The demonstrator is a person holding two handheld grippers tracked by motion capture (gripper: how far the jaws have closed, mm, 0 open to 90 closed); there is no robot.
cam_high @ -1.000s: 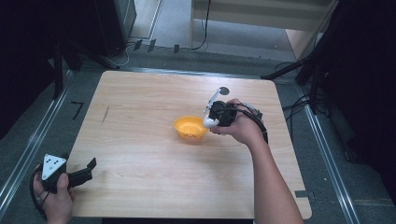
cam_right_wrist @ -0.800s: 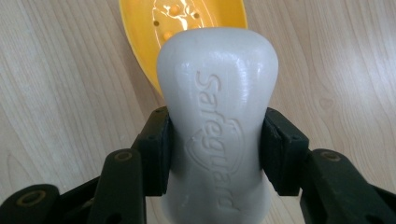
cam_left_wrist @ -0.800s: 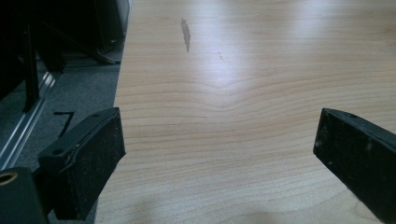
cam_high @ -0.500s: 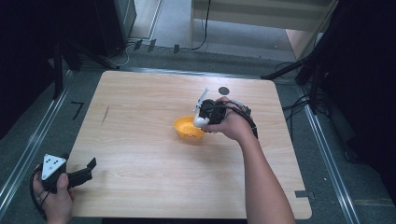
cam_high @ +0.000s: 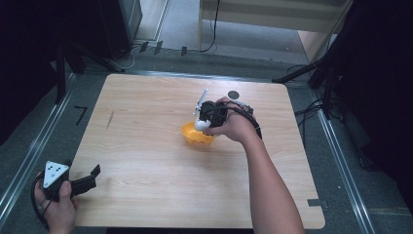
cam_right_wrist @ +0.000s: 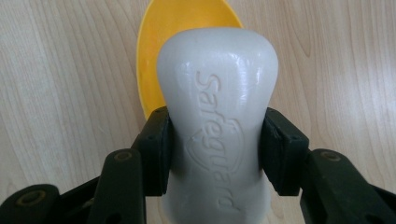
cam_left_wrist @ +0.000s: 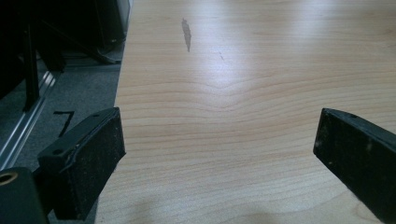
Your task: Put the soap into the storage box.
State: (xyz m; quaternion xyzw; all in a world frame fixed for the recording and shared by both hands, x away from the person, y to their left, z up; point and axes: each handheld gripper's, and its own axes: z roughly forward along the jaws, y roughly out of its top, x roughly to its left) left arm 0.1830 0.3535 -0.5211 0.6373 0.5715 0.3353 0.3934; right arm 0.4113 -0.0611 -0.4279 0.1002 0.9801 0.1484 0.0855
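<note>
Since the earlier frame, the right gripper [cam_right_wrist: 215, 154] has carried the white soap bar [cam_right_wrist: 217, 112], embossed "Safeguard", over the yellow bowl [cam_high: 195, 135]; its jaws clamp the bar. The left gripper [cam_left_wrist: 219, 154] stands wide open, holding nothing.

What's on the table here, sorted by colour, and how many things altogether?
White: 1, the soap bar, gripped in the right claw
Yellow: 1, the bowl
Dark: 1, a small round disc
Total: 3

Waxy matt white soap bar [cam_right_wrist: 217, 126], glossy yellow plastic bowl [cam_right_wrist: 154, 51], smooth pale wooden table [cam_right_wrist: 56, 84].
</note>
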